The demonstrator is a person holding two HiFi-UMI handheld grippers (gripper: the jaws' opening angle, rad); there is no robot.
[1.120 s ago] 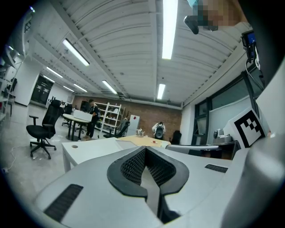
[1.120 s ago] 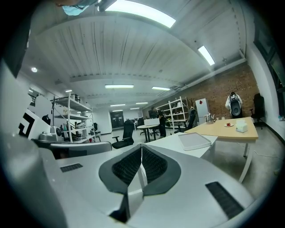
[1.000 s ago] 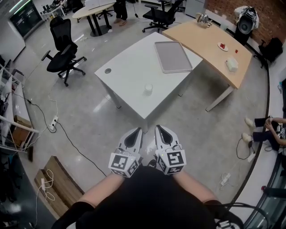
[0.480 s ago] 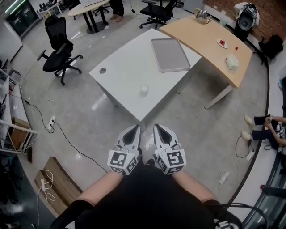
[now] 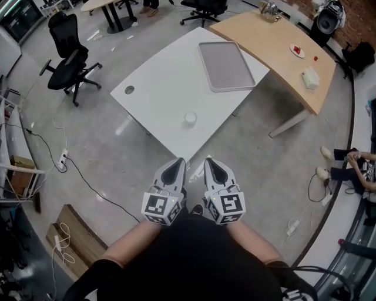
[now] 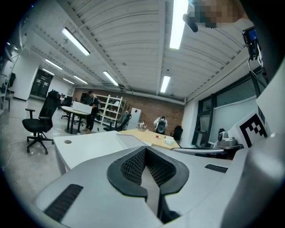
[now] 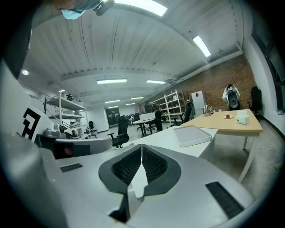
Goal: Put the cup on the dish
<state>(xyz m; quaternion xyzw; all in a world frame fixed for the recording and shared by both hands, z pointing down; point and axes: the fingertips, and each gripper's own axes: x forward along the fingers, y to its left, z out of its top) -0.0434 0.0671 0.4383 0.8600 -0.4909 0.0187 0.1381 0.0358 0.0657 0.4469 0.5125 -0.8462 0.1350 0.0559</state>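
Observation:
A small white cup [image 5: 190, 118] stands near the front edge of the white table [image 5: 158, 94]. A grey rectangular tray [image 5: 226, 57] lies at that table's far right; it also shows in the right gripper view [image 7: 191, 135]. Both grippers are held side by side close to the person's body, above the floor and short of the table. The left gripper [image 5: 178, 161] is shut with nothing in it, its jaws meeting in the left gripper view [image 6: 145, 150]. The right gripper [image 5: 208, 160] is likewise shut and empty [image 7: 141, 148]. Neither gripper view shows the cup.
A wooden table [image 5: 276, 41] stands to the right, bearing a small plate with something red [image 5: 295, 50], a white box [image 5: 309, 77] and a kettle [image 5: 269, 8]. Black office chairs [image 5: 64, 56] stand at left. Cables and a power strip [image 5: 61, 160] lie on the floor.
The white table sits slightly nearer and larger in the head view, so the person has moved toward it. Both grippers stay shut and together in front of the body.

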